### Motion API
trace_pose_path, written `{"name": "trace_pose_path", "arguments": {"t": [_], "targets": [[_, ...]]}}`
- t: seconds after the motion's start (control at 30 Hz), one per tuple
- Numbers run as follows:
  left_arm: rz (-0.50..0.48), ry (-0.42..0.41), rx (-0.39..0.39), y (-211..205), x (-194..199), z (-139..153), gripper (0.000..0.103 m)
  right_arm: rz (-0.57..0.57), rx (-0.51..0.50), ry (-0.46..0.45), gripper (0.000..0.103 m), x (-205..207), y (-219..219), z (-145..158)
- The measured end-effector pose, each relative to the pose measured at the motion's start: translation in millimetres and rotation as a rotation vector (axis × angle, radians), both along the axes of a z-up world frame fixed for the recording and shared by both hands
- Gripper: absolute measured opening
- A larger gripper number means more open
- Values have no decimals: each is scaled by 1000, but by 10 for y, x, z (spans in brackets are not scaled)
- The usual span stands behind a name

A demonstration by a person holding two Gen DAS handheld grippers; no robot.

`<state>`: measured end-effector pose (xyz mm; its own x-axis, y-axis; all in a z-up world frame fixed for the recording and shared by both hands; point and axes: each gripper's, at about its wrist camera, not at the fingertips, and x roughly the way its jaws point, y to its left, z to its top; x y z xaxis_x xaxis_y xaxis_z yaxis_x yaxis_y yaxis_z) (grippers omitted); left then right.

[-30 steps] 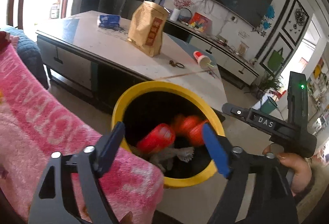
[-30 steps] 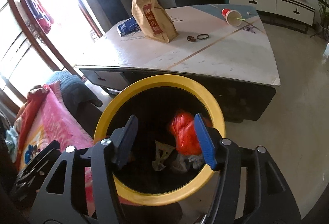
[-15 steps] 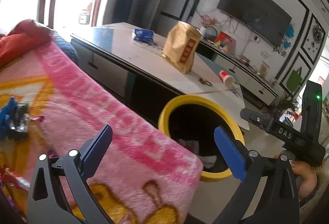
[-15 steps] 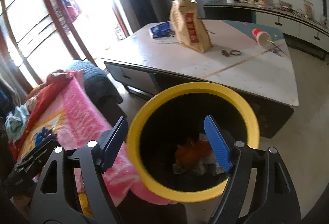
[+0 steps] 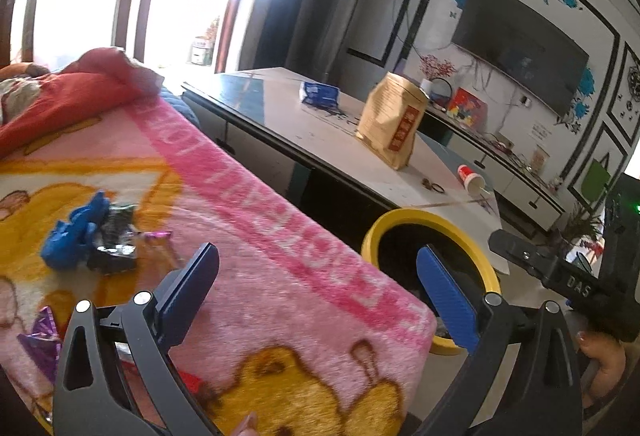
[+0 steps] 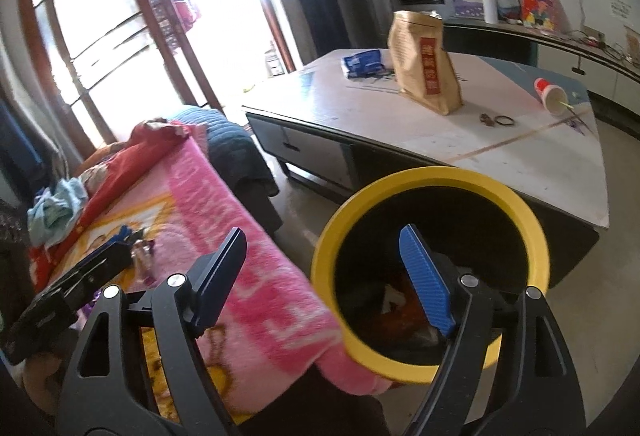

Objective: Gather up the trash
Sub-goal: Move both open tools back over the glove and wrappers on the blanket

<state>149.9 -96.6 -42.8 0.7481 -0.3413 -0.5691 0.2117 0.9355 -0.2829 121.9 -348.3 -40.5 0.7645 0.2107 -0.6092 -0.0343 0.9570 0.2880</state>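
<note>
A yellow bin (image 5: 404, 216) with a black inside stands on the floor against the pink blanket (image 5: 280, 236). Red and white trash (image 6: 400, 316) lies at the bin's bottom (image 6: 440, 174). On the blanket lie a crumpled blue piece (image 5: 76, 236), a dark silver wrapper (image 5: 114, 244) and purple wrappers (image 5: 40, 336). My left gripper (image 5: 316, 252) hangs over the blanket's edge, open wide, with nothing between its fingers. My right gripper (image 6: 323, 232) is open and empty too, over the bin's left rim and the blanket. A hand (image 5: 600, 360) holds the right gripper's handle.
A low coffee table (image 5: 320, 132) behind the bin carries a brown paper bag (image 5: 394, 124), a blue packet (image 5: 320, 92), a tipped red paper cup (image 5: 472, 180) and hair ties (image 6: 505, 121). Red cloth (image 5: 72, 92) is piled at the blanket's far end. A TV cabinet (image 6: 580, 56) lines the wall.
Both views swung left, from over the bin toward the pink blanket. Red trash that was between the jaws now lies in the bin. Both grippers opened wider.
</note>
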Motion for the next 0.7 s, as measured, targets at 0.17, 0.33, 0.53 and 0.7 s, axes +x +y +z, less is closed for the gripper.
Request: {"name": "trace_pose_path", "arguments": {"t": [0.17,0.33,0.53,0.7], "targets": [[42,-11,6,180,-41,30,96,63,-17,-37,71,-76,221,65],[89,-15,2,377,-79,55,96,126,-22,-60,71,-144,440,115],[138,-20,-3,593,-99,72,96,204,-27,-57,71,-202,711,101],[173,-24,-8,738,-128,81,96,263,-32,-49,71,-261,917,89]]}}
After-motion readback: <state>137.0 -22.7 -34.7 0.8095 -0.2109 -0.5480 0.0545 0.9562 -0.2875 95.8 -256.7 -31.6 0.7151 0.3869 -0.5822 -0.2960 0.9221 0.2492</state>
